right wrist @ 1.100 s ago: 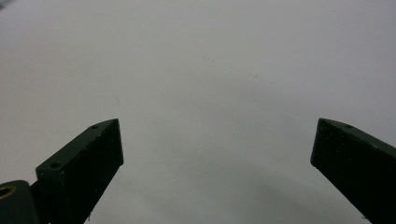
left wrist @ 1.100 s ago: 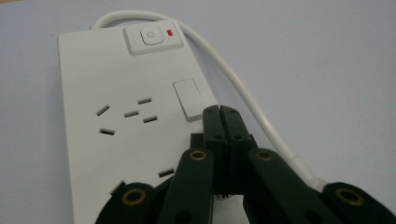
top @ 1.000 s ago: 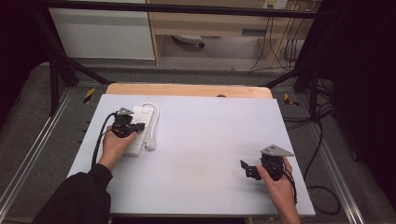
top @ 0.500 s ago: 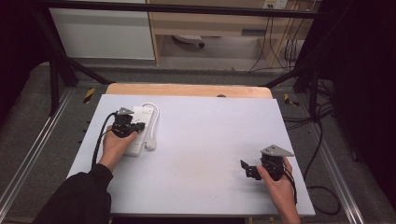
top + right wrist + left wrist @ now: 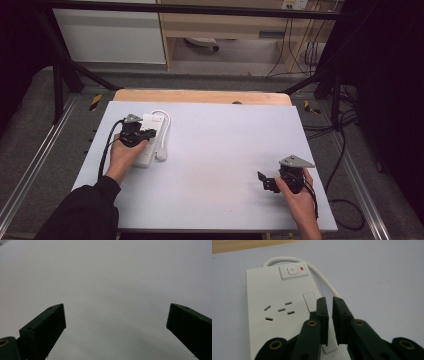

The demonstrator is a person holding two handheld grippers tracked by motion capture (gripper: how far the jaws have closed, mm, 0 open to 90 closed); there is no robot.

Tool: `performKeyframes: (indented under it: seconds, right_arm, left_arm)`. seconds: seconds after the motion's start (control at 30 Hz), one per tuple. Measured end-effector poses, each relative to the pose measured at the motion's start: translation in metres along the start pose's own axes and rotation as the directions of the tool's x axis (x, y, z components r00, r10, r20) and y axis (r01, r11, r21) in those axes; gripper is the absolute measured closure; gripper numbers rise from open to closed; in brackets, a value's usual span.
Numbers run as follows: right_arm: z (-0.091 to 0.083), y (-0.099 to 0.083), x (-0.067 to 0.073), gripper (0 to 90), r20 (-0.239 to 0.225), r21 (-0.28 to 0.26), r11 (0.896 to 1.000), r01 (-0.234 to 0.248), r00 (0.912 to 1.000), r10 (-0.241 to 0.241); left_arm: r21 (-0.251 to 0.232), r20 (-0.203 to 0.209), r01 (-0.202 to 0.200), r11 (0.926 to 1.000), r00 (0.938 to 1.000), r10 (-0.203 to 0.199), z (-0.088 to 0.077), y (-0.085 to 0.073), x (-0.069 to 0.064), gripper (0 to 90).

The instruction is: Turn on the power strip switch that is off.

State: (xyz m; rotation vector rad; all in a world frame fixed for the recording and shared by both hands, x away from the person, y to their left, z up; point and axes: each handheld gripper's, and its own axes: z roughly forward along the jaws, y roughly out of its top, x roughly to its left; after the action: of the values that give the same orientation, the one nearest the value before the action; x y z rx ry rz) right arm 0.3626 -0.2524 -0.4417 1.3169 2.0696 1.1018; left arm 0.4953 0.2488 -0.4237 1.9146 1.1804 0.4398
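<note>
Jaws of the left gripper have just been opening a crack over the power strip at the tabletop's left, nothing gripped, likely letting go; right gripper waits wide open.

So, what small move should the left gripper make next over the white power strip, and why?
Probably lift the left gripper slightly off the power strip. Its jaws have just been opening to a narrow gap, nothing seems pinched between them, and they stand over the strip's narrow white panel. The right gripper is open.
</note>
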Motion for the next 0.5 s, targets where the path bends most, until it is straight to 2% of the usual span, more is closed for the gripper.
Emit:
performKeyframes:
  seconds: [0.33,0.5]
  right_arm:
    - [0.0002,-0.0001,0.0003,2.7,0.001,0.001,1.0,0.0,1.0,0.0]
    - [0.0003,-0.0001,0.0005,2.7,0.001,0.001,1.0,0.0,1.0,0.0]
  left_arm:
    - [-0.027,-0.003,0.027,0.9993,0.9996,-0.027,-0.0031,0.0028,-0.0009,51.4]
    - [-0.046,-0.006,0.037,0.9982,0.9993,-0.037,-0.0045,0.0039,-0.0003,40.6]
